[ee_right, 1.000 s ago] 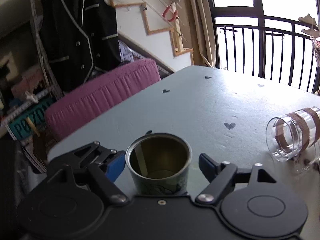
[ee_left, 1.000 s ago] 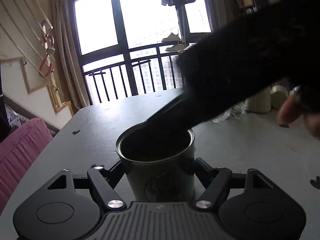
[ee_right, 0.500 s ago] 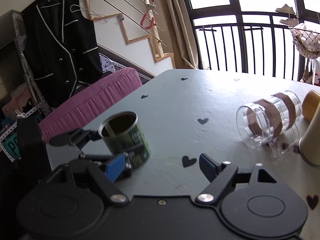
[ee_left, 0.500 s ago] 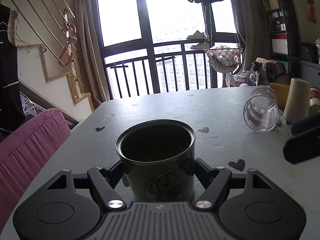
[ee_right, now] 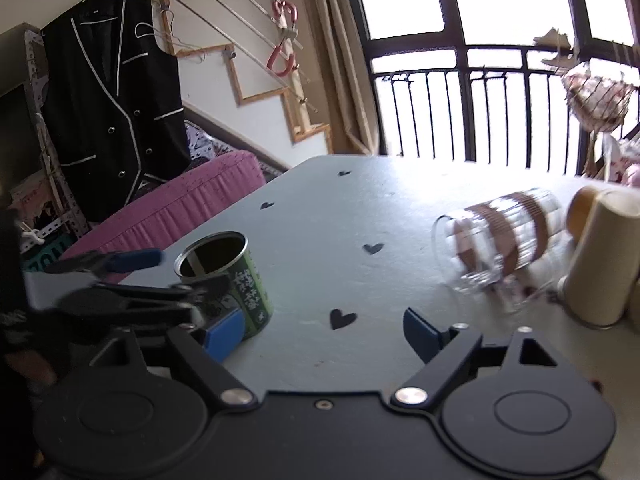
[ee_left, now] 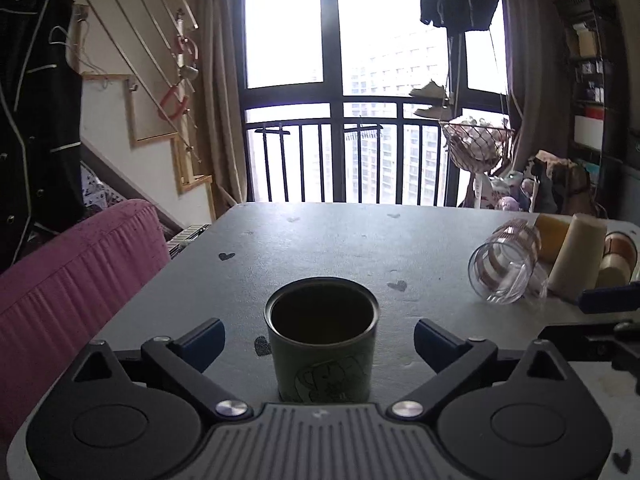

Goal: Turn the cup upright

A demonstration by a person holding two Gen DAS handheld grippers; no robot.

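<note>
A green cup [ee_left: 322, 344] with a drawing on its side stands upright on the grey table [ee_left: 332, 240], mouth up. My left gripper [ee_left: 320, 338] is open, its blue-tipped fingers on either side of the cup with gaps, not touching. The cup also shows in the right wrist view [ee_right: 224, 276], with the left gripper's fingers [ee_right: 132, 258] around it. My right gripper [ee_right: 324, 330] is open and empty, to the right of the cup. A clear glass mug [ee_right: 504, 236] with brown bands lies on its side further right.
A cream tumbler [ee_right: 604, 256] stands upside down beside the glass mug [ee_left: 506, 266], with other cups behind it. A pink sofa [ee_left: 68, 276] runs along the table's left edge. Black heart marks dot the table.
The left gripper's fingers have opened away from the cup, which now stands free on the table. The right gripper has pulled back to the right, away from the cup.
</note>
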